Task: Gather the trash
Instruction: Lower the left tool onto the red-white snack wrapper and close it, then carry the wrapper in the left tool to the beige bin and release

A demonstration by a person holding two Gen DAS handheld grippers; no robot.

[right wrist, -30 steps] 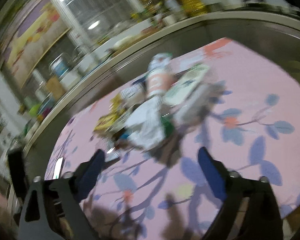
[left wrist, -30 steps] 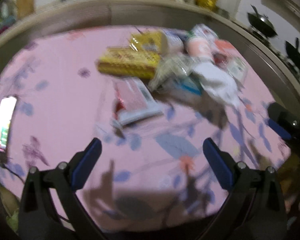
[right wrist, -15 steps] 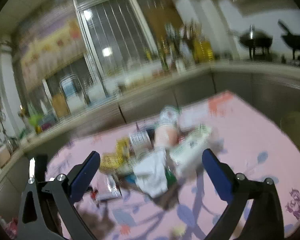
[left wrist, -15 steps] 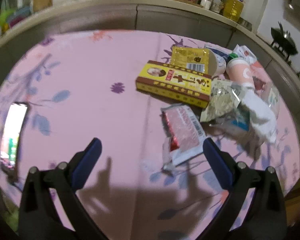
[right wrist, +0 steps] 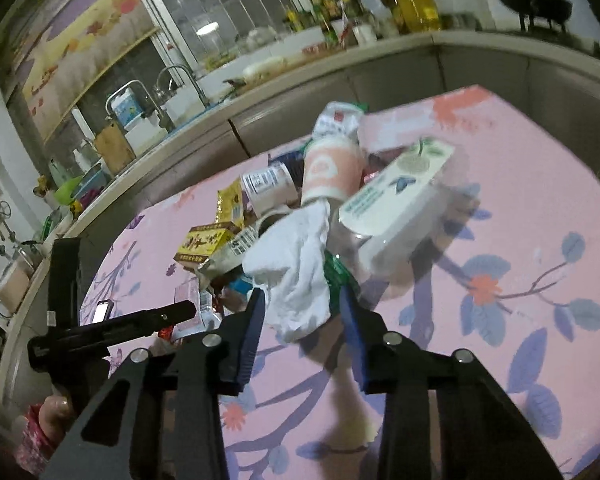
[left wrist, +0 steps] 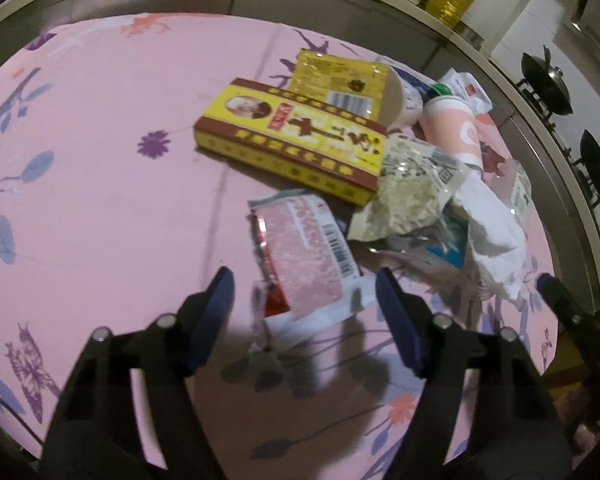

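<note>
A pile of trash lies on the pink flowered tablecloth [left wrist: 100, 184]. My left gripper [left wrist: 304, 300] is open, its blue fingers on either side of the near end of a pink-and-white wrapper [left wrist: 304, 256]. Behind it lie a yellow box [left wrist: 296, 140], a yellow packet [left wrist: 336, 76], a pink cup [left wrist: 454, 132], a crinkled clear bag [left wrist: 412, 188] and a crumpled white tissue [left wrist: 492, 224]. My right gripper [right wrist: 302, 324] is partly closed around the lower end of the white tissue [right wrist: 300, 264]; I cannot tell if the pads touch it. A white-green package [right wrist: 396, 196] lies beside it.
A kitchen counter [right wrist: 260, 92] with a sink, bottles and jars runs behind the table. Black woks [left wrist: 548, 84] stand on a stove at the right. The left gripper's body [right wrist: 112, 328] shows at the left of the right wrist view, beside a lit phone [right wrist: 102, 310].
Both grippers have come down to the pile. The left one has narrowed around the pink wrapper's end. The right one has narrowed around the white tissue.
</note>
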